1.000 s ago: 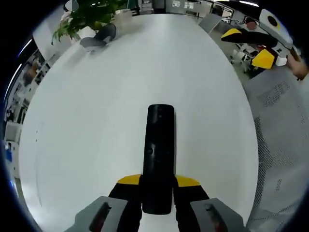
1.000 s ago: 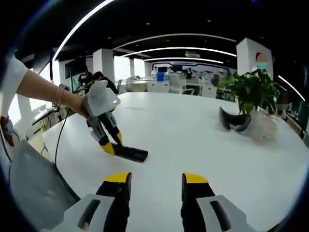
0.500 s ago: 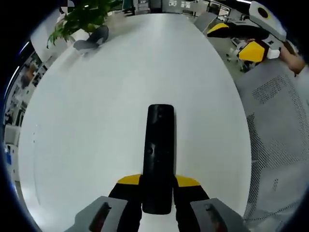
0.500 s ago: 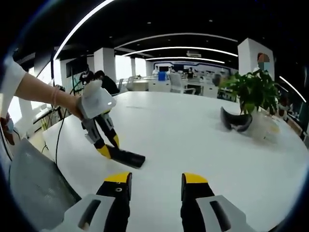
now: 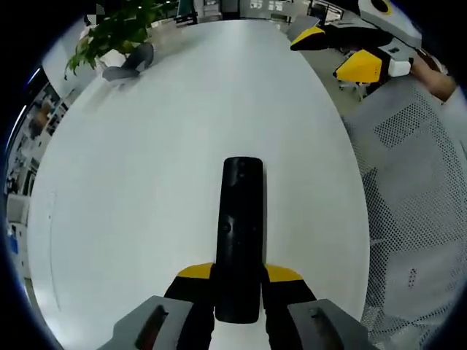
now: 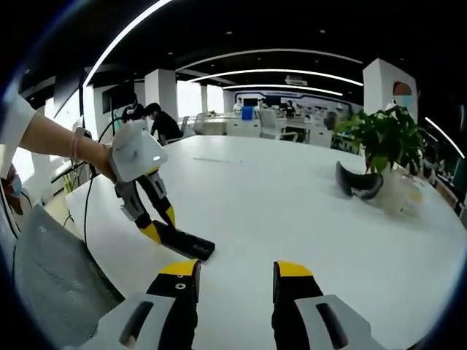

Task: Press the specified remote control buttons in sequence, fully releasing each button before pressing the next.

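Potted plant (image 6: 381,136), perhaps a headset (image 6: 357,181) beside

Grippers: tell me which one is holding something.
The left gripper: its jaws clamp the black remote. The right gripper is open, with nothing between its jaws.

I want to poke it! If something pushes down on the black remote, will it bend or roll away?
Probably neither. The remote control looks like a stiff, straight bar. The left gripper clamps its near end, so it likely stays put. Its flat shape on the smooth white table suggests sliding, not rolling.
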